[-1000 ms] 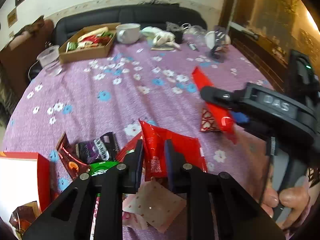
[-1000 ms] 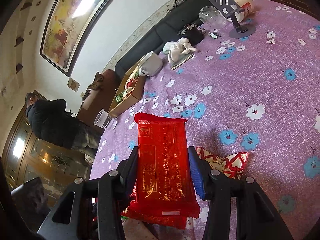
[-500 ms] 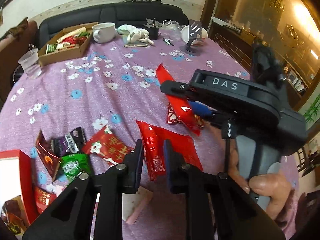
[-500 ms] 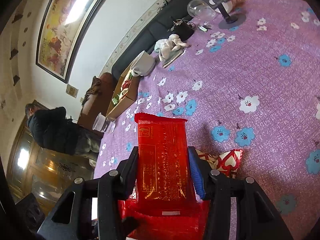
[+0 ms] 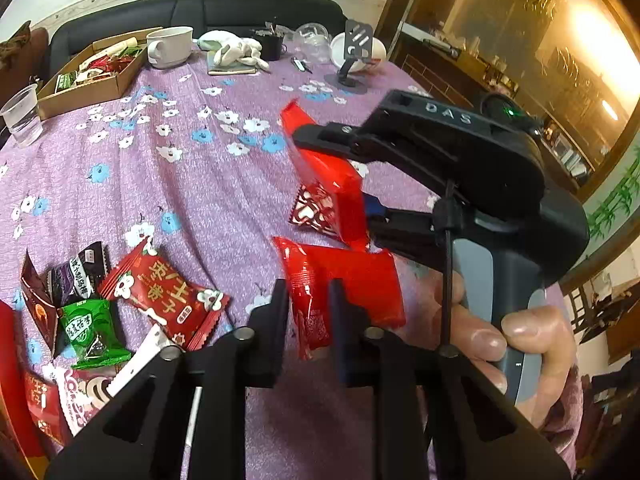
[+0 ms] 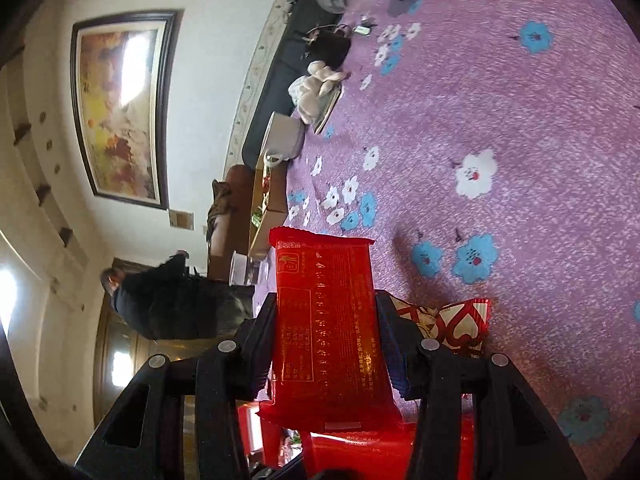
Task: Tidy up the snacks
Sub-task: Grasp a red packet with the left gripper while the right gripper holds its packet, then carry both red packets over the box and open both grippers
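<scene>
My left gripper (image 5: 308,300) is shut on the edge of a plain red snack packet (image 5: 360,284), held just above the purple flowered tablecloth (image 5: 208,184). My right gripper (image 6: 326,336) is shut on a second red packet with gold print (image 6: 326,320); in the left wrist view this packet (image 5: 332,184) hangs edge-on over the table, just beyond the left one, above a red-and-white heart-pattern candy (image 5: 316,212). That candy (image 6: 460,324) lies right of my right fingers. The right gripper is rolled sideways.
Loose snacks lie at the left: a red flowered pack (image 5: 164,300), a green one (image 5: 92,332), a dark one (image 5: 80,276). A cardboard box of snacks (image 5: 88,76), a white mug (image 5: 170,46) and a plastic cup (image 5: 22,114) stand at the far left. A person (image 6: 172,300) stands beyond the table.
Both grippers kept their packets. The right gripper rolled sideways and sank closer to the left one. The left gripper shifted right and lifted its packet's edge off the pile.
</scene>
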A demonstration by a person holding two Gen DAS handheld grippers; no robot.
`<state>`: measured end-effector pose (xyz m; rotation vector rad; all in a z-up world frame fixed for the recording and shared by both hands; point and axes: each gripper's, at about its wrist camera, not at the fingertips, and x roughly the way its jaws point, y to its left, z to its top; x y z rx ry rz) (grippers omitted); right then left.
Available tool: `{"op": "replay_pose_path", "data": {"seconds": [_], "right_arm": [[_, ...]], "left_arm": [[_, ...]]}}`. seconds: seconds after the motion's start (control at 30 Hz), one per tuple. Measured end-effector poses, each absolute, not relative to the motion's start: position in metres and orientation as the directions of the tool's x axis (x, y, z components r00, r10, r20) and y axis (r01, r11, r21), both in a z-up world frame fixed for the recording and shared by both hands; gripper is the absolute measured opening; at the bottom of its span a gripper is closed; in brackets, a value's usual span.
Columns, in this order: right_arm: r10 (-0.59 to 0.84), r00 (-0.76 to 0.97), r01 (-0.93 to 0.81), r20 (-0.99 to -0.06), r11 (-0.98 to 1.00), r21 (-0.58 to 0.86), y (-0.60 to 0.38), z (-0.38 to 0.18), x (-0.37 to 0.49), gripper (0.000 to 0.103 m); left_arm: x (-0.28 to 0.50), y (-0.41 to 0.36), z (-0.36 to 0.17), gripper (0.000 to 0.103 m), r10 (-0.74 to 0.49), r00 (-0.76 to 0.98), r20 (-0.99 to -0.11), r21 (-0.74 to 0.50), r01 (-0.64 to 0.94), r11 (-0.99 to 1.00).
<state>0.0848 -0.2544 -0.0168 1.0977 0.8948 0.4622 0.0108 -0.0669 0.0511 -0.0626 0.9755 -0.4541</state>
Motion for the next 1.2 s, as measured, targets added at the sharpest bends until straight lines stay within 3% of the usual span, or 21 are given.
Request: {"op": "replay_pose_path", "data": {"seconds": [0.13,0.63,1.2], "right_arm": [[0.677,0.610,0.090,-0.412,0.458,0.885,-0.258,-0.007,0.082,0.047],[0.595,0.700,-0.011,-0.394,0.561,0.828,-0.262,0.027,0.065,0.048],[0.648,0.668,-0.095,-0.367,0.563,0.821,-0.240,0.033,0.061,0.048]], "left_arm": [[0.009,-0.063,0.056,0.008,-0.427,0.489,-0.761,-0.276,0.352,0.894],[-0.011,-0.038,0.080,0.004,-0.502,0.526,-0.687,-0.350,0.366,0.862],[-0.058,0.072,0.140,0.003,-0.339,0.723,-0.602,-0.267,0.218,0.939]]}}
